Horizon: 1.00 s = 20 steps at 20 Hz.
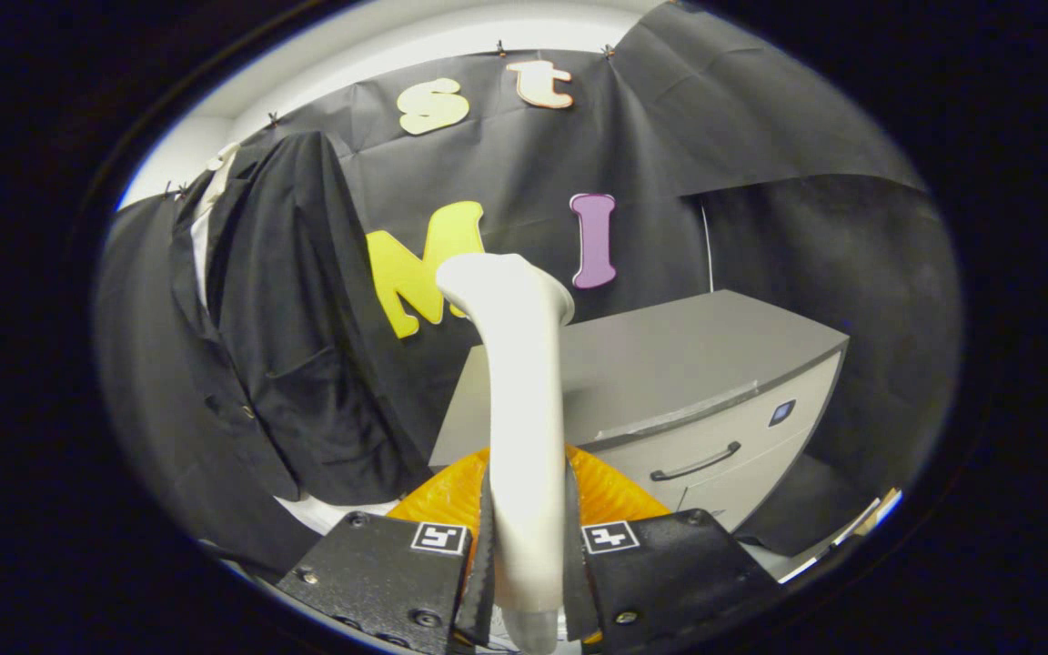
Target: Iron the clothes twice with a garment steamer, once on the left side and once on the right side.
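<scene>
My hand-held gripper (526,555) pinches the white garment steamer (517,400) upright between both fingers — the black jacket (297,318) hangs at ten o'clock, the grey cabinet (670,382) at two.

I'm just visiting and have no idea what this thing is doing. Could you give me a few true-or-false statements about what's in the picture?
1. The claw is clamped on the white steamer. True.
2. The black jacket lies folded on the cabinet. False: it hangs against the wall, beside the grey cabinet.
3. The steamer's head touches the jacket. False: it is apart from it.
4. An orange dish sits under the steamer, just ahead of the fingers. True.
</scene>
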Tool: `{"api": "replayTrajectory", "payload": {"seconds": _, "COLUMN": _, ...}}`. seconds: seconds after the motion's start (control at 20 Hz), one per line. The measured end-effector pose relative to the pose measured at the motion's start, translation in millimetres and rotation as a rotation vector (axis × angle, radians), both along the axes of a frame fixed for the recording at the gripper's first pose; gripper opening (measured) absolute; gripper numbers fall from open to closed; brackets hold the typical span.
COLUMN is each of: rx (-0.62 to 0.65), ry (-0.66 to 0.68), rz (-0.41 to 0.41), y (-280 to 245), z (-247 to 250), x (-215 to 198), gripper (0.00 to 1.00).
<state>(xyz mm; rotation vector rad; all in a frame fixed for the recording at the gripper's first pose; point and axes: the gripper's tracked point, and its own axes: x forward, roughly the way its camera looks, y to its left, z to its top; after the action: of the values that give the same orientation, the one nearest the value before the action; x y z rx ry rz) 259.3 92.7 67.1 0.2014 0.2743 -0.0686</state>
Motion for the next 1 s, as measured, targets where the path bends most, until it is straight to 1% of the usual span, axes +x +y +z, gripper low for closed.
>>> {"api": "replayTrajectory", "payload": {"seconds": 0.4, "rx": -0.030, "ry": -0.020, "rz": 0.037, "y": 50.2, "z": 1.9, "x": -47.5, "gripper": 0.33}}
{"api": "replayTrajectory", "payload": {"seconds": 0.75, "rx": -0.061, "ry": -0.076, "rz": 0.085, "y": 98.2, "z": 18.3, "x": -79.3, "gripper": 0.33}}
{"api": "replayTrajectory", "payload": {"seconds": 1.0, "rx": -0.078, "ry": -0.120, "rz": 0.114, "y": 123.6, "z": 33.5, "x": -92.5, "gripper": 0.33}}
